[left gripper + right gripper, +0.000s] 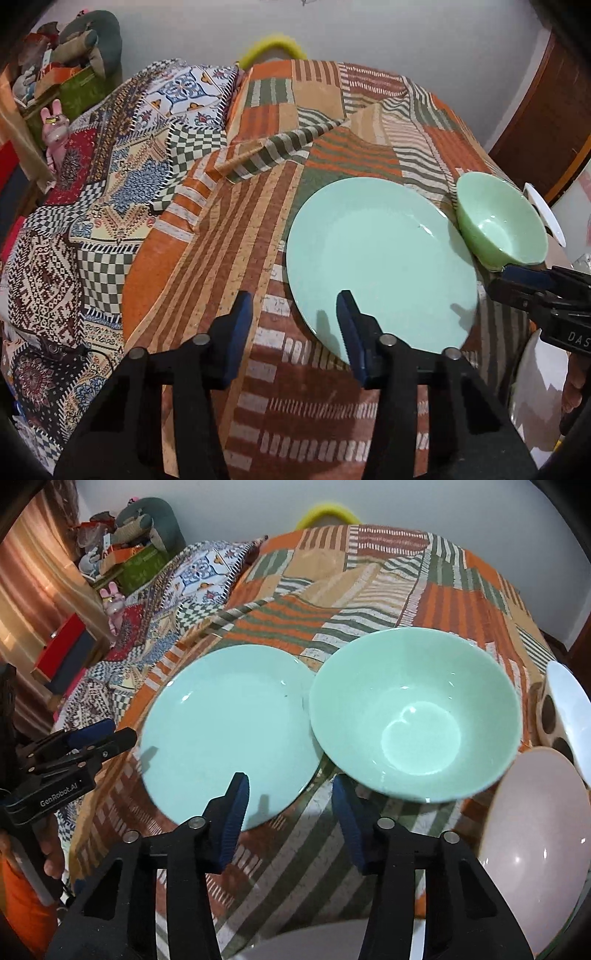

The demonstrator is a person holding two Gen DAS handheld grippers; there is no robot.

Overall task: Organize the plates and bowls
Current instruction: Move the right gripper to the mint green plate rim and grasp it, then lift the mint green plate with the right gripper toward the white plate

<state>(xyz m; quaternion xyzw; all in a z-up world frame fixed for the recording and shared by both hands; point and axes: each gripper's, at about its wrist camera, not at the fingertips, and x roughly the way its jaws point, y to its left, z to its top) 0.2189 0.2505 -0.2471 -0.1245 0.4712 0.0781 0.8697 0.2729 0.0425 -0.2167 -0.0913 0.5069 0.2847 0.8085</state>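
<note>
A mint green plate (pixel 380 258) (pixel 229 731) lies flat on the patchwork tablecloth (pixel 258 206). A green bowl (pixel 502 221) (pixel 413 712) stands upright against the plate's right edge. My left gripper (pixel 291 306) hangs open over the plate's near left rim, its right finger above the plate and its left finger over the cloth. My right gripper (pixel 290 794) is open above the gap between plate and bowl, its left finger over the plate's near right rim. Each gripper shows in the other's view, the right (pixel 506 273) by the bowl, the left (pixel 110 734) at the plate's left edge.
A pale pink bowl (pixel 535 830) and a white dish with dark dots (pixel 565 709) sit right of the green bowl. A patterned quilt (pixel 110 184) covers the left side. Boxes and soft toys (pixel 74 55) are piled at the far left. A hand (pixel 55 860) holds the left gripper.
</note>
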